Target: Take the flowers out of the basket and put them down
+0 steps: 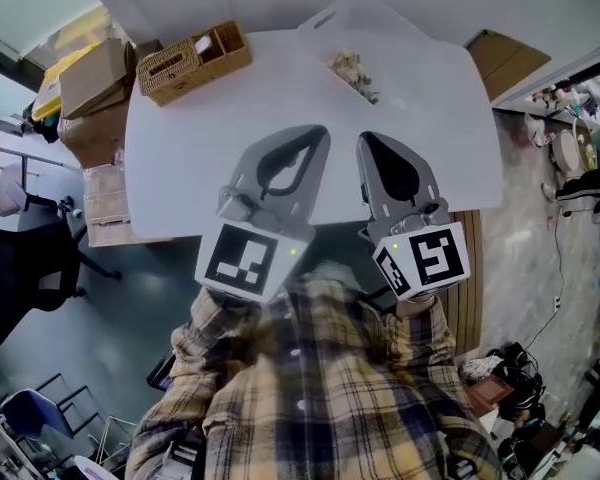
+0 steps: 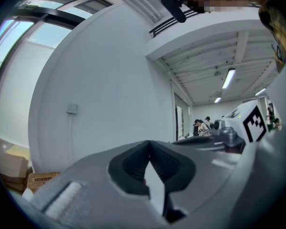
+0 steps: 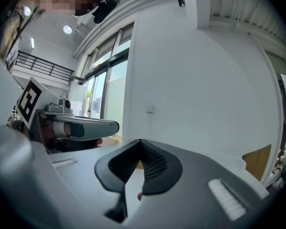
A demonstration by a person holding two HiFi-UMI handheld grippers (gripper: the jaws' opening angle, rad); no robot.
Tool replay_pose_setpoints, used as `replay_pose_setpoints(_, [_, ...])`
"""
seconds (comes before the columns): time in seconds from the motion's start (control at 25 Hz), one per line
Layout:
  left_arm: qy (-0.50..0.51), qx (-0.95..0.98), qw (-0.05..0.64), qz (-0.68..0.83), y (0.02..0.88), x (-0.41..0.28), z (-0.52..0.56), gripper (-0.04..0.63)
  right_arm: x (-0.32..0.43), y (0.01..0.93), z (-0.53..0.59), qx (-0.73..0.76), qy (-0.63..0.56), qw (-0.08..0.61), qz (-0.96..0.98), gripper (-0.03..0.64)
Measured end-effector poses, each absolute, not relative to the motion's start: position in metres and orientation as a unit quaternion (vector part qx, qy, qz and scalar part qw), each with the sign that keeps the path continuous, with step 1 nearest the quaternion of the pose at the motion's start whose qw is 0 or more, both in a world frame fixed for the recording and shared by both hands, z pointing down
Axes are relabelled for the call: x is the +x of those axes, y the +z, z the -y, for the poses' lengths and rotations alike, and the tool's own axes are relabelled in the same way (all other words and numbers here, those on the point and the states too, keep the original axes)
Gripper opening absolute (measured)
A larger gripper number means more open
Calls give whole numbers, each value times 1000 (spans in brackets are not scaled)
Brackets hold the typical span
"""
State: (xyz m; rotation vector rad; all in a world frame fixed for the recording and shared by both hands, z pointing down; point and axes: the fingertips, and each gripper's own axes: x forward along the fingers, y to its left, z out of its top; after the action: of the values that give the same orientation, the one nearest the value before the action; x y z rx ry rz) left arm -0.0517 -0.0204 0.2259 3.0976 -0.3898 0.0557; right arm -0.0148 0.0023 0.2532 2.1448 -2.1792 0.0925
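Head view: flowers [image 1: 352,71] on table [image 1: 230,143], basket [image 1: 193,63] well apart.

Office-like workroom, black swivel chair [image 1: 20,268], cardboard boxes [image 1: 95,73], white table [image 1: 200,138]

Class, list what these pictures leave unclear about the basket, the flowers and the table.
- Inside the basket: head view, too small and shadowed.
- The flowers: head view, tiny and blurred; number unclear.
- The table, middle of near edge: head view, covered by the left hand-held gripper and right hand-held gripper.
- Both gripper views aim at walls, missing the flowers.
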Motion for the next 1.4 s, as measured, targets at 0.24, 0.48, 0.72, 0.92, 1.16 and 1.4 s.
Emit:
replay_pose_setpoints(0.24, [27,994,20,104,233,-22,59,0,15,259,32,718,43,44,694,3])
replay_pose_setpoints(0.48, [35,995,26,88,235,12,70,0,48,259,42,727,52,44,683,3])
replay_pose_setpoints(0.72, [38,994,26,99,237,57,78,0,92,261,51,719,56,43,691,3])
replay_pose_setpoints(0.92, [37,991,30,123,239,99,90,2,135,261,62,703,61,42,707,3])
replay_pose_setpoints(1.16, [39,983,32,175,242,137,102,0,178,260,79,666,66,50,741,3])
replay_pose_setpoints(1.4, [51,977,31,206,248,150,112,2,196,264,96,633,75,65,768,3])
